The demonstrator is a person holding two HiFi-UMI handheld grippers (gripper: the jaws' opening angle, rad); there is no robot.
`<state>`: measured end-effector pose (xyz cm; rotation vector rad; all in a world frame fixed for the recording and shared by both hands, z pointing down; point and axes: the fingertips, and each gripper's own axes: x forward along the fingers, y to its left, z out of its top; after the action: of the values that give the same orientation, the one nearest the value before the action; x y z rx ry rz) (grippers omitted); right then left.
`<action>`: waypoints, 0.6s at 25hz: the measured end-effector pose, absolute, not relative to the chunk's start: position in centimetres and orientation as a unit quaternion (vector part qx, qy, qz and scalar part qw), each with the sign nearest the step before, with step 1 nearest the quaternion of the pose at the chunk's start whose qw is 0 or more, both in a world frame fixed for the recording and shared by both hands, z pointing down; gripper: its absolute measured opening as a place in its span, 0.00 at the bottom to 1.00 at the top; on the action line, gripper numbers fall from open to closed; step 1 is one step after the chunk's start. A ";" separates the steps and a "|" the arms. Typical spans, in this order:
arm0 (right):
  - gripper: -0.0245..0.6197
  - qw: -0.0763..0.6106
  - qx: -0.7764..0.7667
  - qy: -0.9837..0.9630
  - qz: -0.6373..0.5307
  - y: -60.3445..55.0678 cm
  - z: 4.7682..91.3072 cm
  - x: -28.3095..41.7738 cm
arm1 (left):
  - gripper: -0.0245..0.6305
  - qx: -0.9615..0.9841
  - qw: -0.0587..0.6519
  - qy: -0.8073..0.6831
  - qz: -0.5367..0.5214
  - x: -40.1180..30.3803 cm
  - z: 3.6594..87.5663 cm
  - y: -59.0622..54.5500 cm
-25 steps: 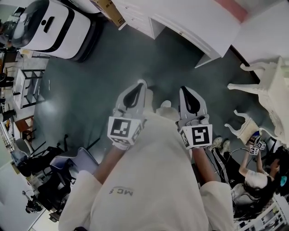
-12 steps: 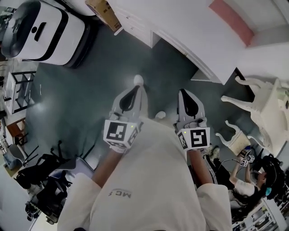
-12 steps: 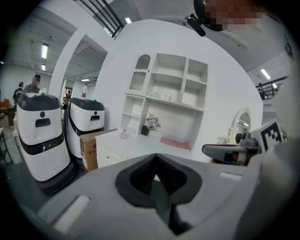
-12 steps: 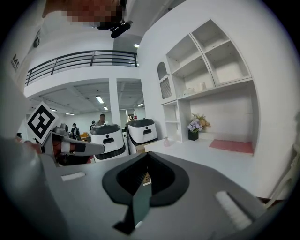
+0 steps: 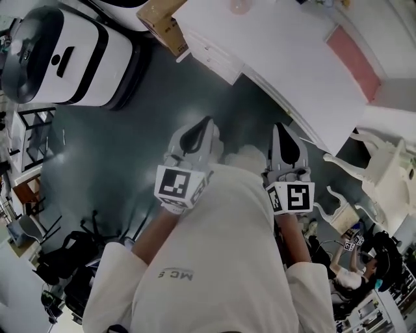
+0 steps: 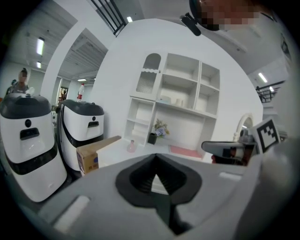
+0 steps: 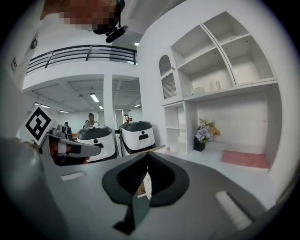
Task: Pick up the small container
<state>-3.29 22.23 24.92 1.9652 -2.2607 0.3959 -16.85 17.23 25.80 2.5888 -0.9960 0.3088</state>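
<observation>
White machine (image 5: 65, 55): sitting on the dark floor at far left.
Cardboard box (image 5: 166, 23): sitting between the machine and the table.
Left gripper (image 5: 205, 123): hanging over the floor, jaws pressing together, carrying nothing.
Small container (image 5: 239, 6): pinkish, standing on the white table (image 5: 292, 58), well apart from both grippers.
Right gripper (image 5: 281, 129): pointing toward the table edge, jaws resting together, carrying nothing.
</observation>
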 end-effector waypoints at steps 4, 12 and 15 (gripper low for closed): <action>0.03 0.062 0.653 -0.742 0.135 18.2 24.9 -3.2 | 0.04 0.912 0.180 -0.352 0.112 -17.0 25.8 12.6; 0.03 0.060 0.648 -0.743 0.153 10.5 26.8 0.3 | 0.04 0.914 0.176 -0.341 0.131 -12.1 27.3 4.6; 0.03 0.057 0.641 -0.750 0.152 6.6 27.3 2.2 | 0.04 0.912 0.174 -0.343 0.143 -9.7 27.8 1.0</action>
<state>2.24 6.60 27.34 1.9435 -2.2741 0.4606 -9.72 0.99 27.80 2.5863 -0.9724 0.4066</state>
